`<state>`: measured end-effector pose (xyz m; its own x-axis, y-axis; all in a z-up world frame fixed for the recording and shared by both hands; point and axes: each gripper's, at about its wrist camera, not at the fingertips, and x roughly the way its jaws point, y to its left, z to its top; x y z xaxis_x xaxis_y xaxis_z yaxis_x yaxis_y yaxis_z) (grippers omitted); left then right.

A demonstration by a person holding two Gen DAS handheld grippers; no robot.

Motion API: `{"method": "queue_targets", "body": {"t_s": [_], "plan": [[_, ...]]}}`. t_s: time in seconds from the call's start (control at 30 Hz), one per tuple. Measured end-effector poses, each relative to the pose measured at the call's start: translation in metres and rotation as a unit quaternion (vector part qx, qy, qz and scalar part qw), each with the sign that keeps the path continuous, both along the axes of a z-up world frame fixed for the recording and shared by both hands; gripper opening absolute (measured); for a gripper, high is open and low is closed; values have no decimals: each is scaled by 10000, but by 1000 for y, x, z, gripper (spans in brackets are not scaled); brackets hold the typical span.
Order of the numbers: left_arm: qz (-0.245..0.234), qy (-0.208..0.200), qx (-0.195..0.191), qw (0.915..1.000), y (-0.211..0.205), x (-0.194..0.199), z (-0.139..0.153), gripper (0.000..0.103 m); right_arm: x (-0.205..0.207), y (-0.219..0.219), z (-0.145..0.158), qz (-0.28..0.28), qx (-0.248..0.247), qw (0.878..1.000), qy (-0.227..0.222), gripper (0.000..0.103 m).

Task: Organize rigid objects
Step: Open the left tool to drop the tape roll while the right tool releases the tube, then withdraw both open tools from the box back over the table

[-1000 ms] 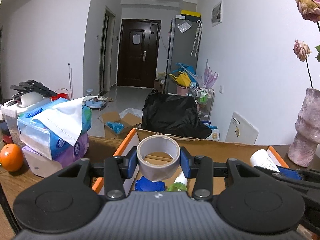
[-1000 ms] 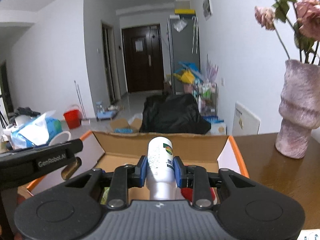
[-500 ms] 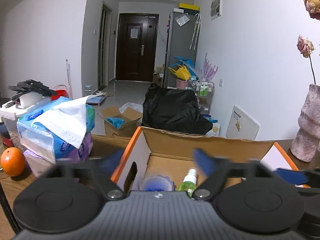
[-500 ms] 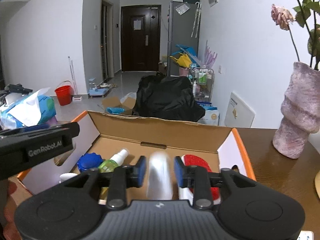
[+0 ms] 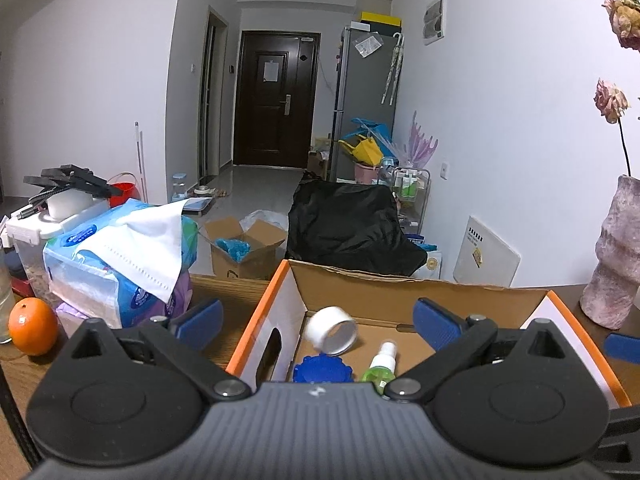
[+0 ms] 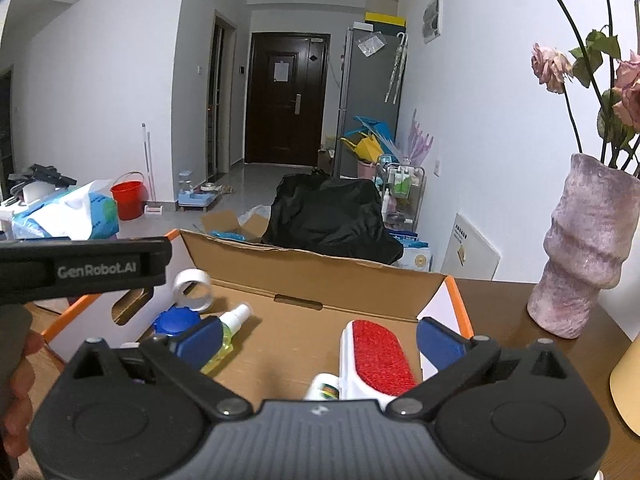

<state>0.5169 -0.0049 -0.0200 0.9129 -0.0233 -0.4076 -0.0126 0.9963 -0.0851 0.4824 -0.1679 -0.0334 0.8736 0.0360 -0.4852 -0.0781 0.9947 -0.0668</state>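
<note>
The box [image 6: 320,280] on the surface [image 6: 500,320] held tape [image 6: 192,290], a blue lid [image 6: 176,322], a spray bottle [image 6: 228,332], a white bottle [image 6: 322,388] and a red brush [image 6: 380,356]. The left tool [image 5: 318,320] gaped empty; the right tool [image 6: 318,340] had just been opening, nothing gripped.

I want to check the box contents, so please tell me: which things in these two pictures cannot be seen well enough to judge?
- White bottle, right wrist view: only its top shows; the gripper body covers the rest.
- Blue lid, left wrist view: lower part hidden by the gripper body.
- Green spray bottle, left wrist view: base cut off likewise.
- Tape roll, right wrist view: partly behind the left gripper; blurred in the left wrist view.
- Box floor nearest the cameras: hidden in both.
</note>
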Motion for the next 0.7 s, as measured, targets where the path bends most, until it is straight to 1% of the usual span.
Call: {"method": "queue_targets", "body": {"t_s": [0.17,0.33,0.5,0.7], "plan": [[34,-2,-33,10000,0,-3,2,103,-3,-5,2,2,26,10000,-76,103],[78,-71,-47,9999,-2,-11,7,103,-17,-13,8,-18,82,9998,-194,103],[45,-233,52,9997,-6,-29,13,103,-34,-26,13,-85,94,9995,-295,103],[-7,-429,71,9991,-10,-57,20,103,-60,-47,14,-178,119,9991,-366,103]]}}
